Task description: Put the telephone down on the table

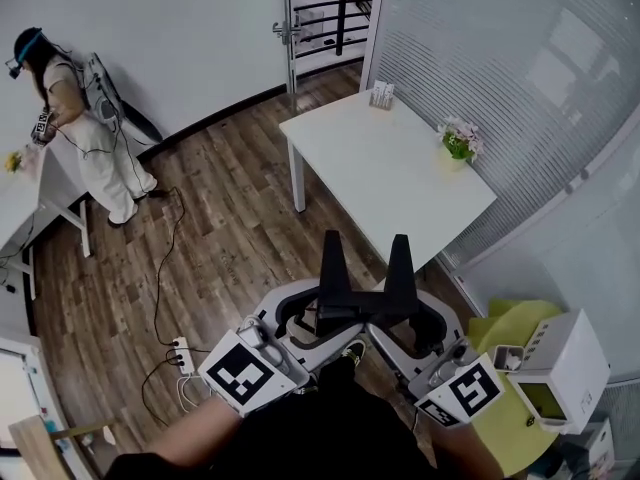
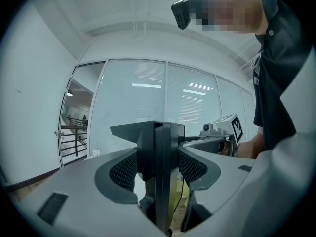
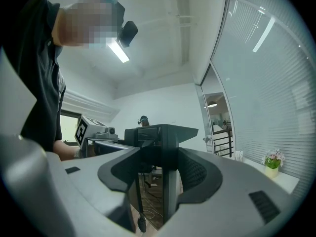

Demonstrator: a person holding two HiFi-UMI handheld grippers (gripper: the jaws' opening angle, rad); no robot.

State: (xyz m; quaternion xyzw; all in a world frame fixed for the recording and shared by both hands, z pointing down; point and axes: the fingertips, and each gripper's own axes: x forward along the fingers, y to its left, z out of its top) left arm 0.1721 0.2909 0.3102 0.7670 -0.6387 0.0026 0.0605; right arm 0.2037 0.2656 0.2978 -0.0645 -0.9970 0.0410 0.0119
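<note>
Head view: left claw [image 1: 331, 240], right claw [image 1: 401, 243] closed.

wood-plank floor [image 1: 220, 258] with a slight sheen; table [image 1: 400, 178] smooth, matt white (possibly laminate, hard to tell).

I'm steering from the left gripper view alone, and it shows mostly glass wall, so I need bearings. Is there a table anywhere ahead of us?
Observer: Yes. The head view shows a white table ahead, beside the glass wall.
Operator: Is anything standing on it?
Observer: A pot of flowers stands near its right edge.
Operator: Is the right gripper carrying anything?
Observer: No. In its own view the right gripper has its jaws together with nothing between them.
</note>
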